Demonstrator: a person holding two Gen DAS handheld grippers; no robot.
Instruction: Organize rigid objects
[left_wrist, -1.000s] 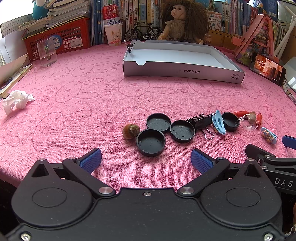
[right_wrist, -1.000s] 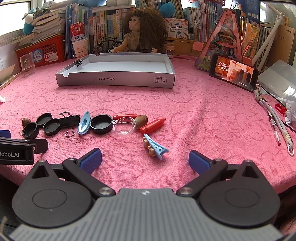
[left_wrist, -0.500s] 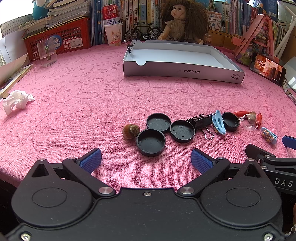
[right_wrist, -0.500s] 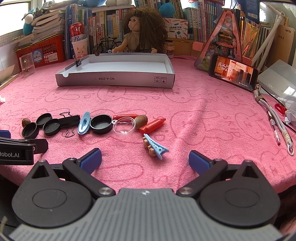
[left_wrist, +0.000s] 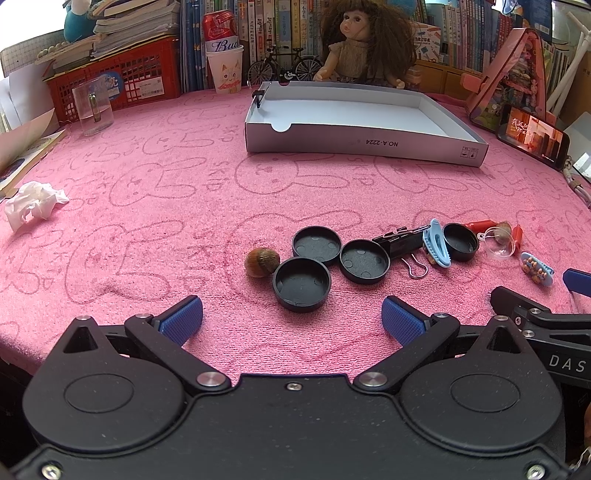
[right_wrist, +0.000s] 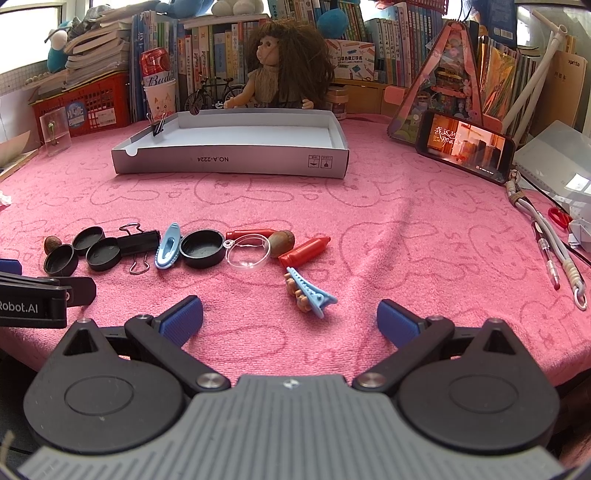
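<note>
Small objects lie in a row on the pink towel: a brown nut (left_wrist: 261, 261), three black caps (left_wrist: 301, 283), a black binder clip (left_wrist: 400, 242), a blue hair clip (left_wrist: 436, 245), another black cap (right_wrist: 202, 248), a clear lens (right_wrist: 248, 254), an acorn (right_wrist: 281, 242), a red crayon (right_wrist: 304, 251) and a blue clip with bears (right_wrist: 308, 293). A grey open box (left_wrist: 364, 142) stands behind them. My left gripper (left_wrist: 291, 320) is open and empty just before the caps. My right gripper (right_wrist: 290, 316) is open and empty before the bear clip.
A doll (left_wrist: 364, 40), a toy bicycle (left_wrist: 284, 68), a red basket (left_wrist: 118, 77) and books line the back. A phone (right_wrist: 465, 147) leans at the right, pens and a cord (right_wrist: 554, 251) beside it. A crumpled tissue (left_wrist: 33, 205) lies left. A glass (left_wrist: 92, 109) stands back left.
</note>
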